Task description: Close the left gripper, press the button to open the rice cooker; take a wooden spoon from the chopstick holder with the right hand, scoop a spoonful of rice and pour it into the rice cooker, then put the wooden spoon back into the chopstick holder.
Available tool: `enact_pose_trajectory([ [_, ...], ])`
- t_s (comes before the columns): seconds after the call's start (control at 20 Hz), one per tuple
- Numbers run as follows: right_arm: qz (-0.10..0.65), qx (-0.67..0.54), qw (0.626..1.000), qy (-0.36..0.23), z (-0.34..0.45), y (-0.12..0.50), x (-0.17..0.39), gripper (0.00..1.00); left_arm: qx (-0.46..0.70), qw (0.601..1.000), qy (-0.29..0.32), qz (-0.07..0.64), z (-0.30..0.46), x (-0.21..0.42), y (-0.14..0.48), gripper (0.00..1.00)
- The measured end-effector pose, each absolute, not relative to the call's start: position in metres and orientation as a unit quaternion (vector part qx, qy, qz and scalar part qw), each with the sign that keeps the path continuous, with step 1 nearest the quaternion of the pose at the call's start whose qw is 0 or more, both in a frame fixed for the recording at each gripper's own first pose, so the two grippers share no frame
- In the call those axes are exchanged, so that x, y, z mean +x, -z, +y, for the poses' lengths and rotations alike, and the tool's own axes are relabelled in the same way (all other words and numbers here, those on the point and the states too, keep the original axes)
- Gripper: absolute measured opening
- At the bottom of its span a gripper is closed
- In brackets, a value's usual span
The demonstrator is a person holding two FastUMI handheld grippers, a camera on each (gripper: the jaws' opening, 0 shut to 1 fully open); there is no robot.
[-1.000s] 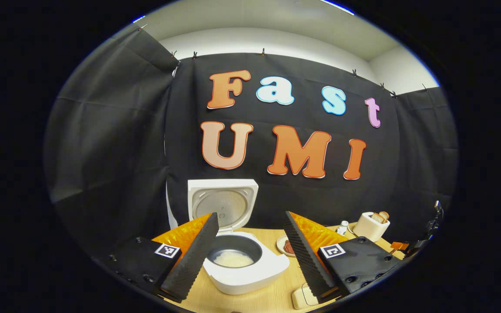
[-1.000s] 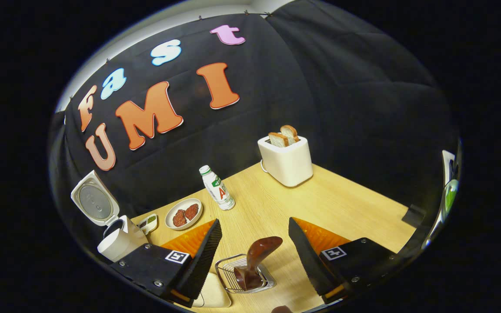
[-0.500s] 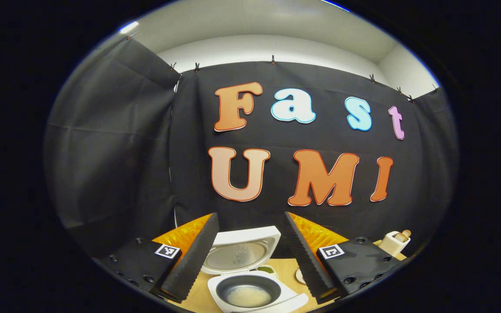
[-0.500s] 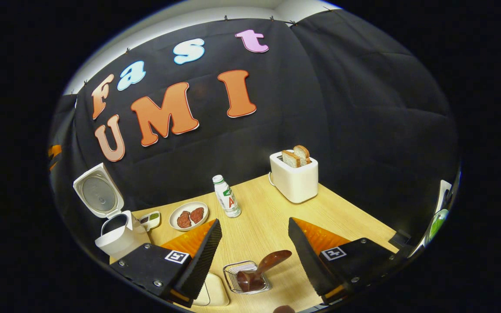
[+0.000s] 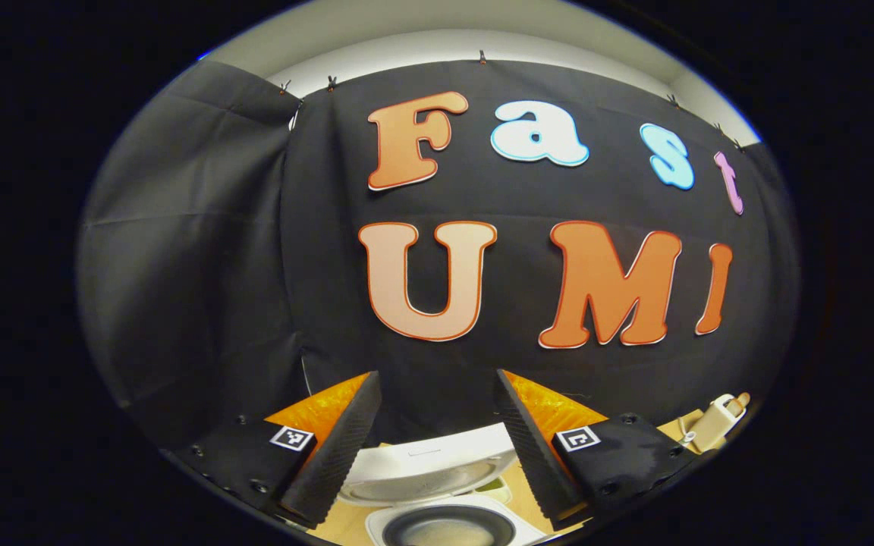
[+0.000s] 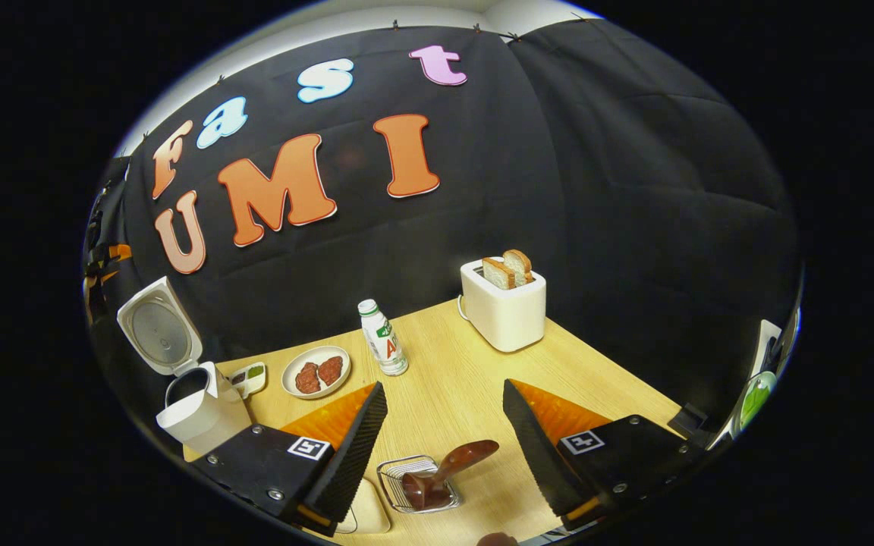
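Both grippers' jaws are standing apart, gripping nothing. Wooden spoon is leaning in the chopstick holder, near the right gripper. Rice cooker is sitting lid-up at far left; left gripper is hovering above it.

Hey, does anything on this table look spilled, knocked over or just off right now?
Nothing stands out. The rice cooker stands with its lid up, the wooden spoon leans in the chopstick holder, and the bottle, toaster and plate sit upright on the table. No spill shows.
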State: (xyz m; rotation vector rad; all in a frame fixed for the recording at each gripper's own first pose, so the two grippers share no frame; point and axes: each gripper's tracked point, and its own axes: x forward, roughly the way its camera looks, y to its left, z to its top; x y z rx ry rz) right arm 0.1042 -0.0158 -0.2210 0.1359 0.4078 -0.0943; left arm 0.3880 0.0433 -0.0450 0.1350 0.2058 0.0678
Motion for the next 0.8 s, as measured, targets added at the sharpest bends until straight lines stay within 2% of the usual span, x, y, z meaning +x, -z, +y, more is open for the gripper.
enact_pose_trajectory([
  [0.25, 0.212, 0.075, 0.973, 0.052, -0.013, 0.227, 0.109, 0.95, 0.071, 0.985, -0.038, 0.154, 0.048, 0.425, 0.092, 1.00],
  [0.45, 0.214, 0.073, 0.973, 0.053, -0.010, 0.225, 0.111, 0.95, 0.032, 0.978, -0.038, 0.203, 0.052, 0.431, 0.134, 1.00],
  [0.8, 0.211, 0.089, 0.972, 0.047, -0.005, 0.218, 0.106, 0.95, 0.014, 0.976, -0.019, 0.215, 0.049, 0.411, 0.137, 1.00],
])
